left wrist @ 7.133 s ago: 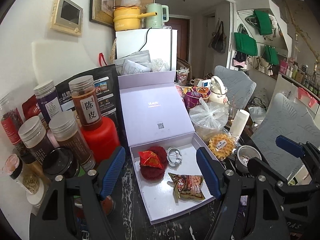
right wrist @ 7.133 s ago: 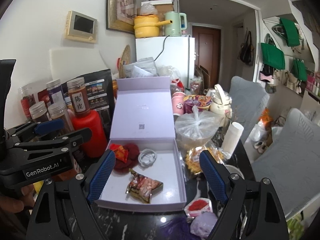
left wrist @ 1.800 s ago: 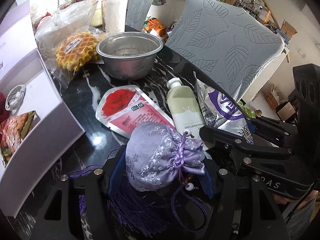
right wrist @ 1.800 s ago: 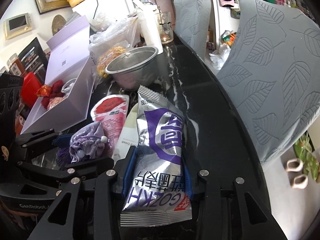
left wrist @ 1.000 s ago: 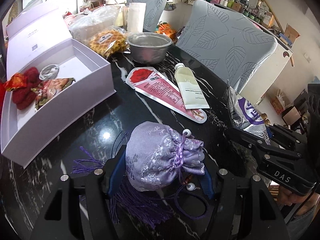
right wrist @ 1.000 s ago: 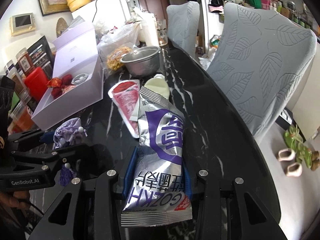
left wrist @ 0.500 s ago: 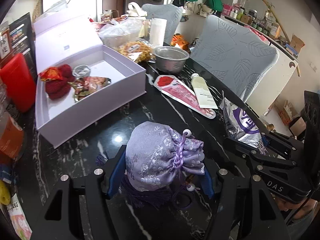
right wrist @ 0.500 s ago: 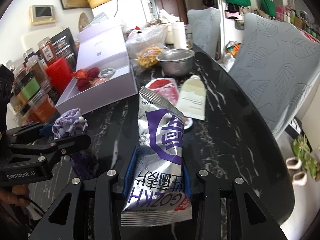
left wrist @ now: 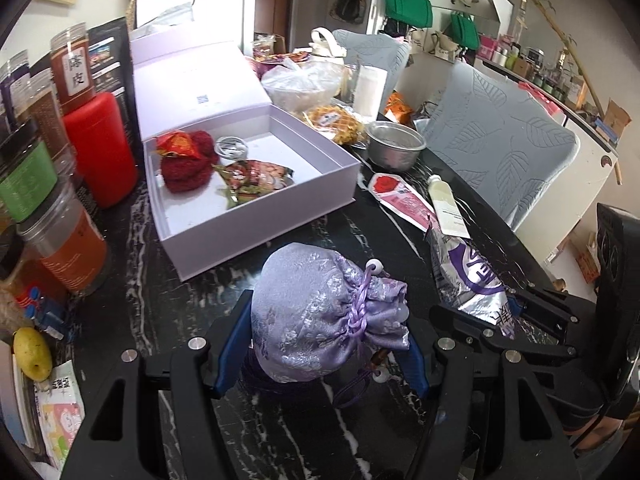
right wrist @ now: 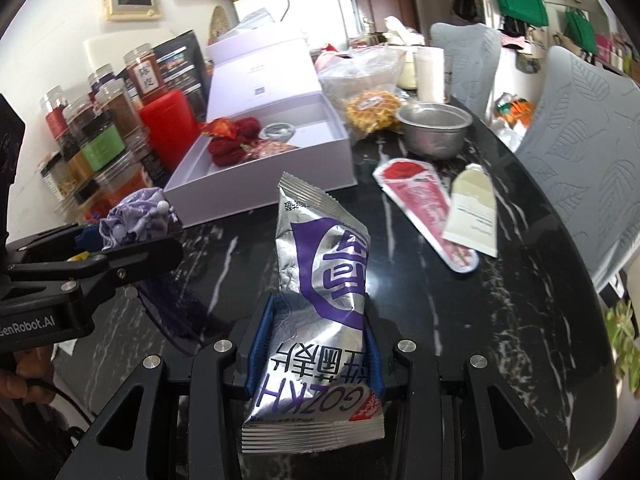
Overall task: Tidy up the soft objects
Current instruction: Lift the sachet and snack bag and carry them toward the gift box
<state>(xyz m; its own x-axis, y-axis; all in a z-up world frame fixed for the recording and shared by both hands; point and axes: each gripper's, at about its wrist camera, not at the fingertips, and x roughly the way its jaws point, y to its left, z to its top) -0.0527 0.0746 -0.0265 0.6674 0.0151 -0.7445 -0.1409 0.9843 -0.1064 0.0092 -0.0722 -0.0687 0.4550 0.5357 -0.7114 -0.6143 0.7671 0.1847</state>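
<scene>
**Purple pouch and foil packet held above the table**

Purple satin fills the left gripper: its fingers are clamped on the pouch, tassel dangling over the black marble table. The right gripper has its fingers pressed on a silver packet. Both are held near the open lilac box, which holds a red knit item and a snack bag.

Both tools: black angular frames, blue finger pads, silver screw heads. Left tool side reads "GenRobot.AI"; right tool alike.
</scene>
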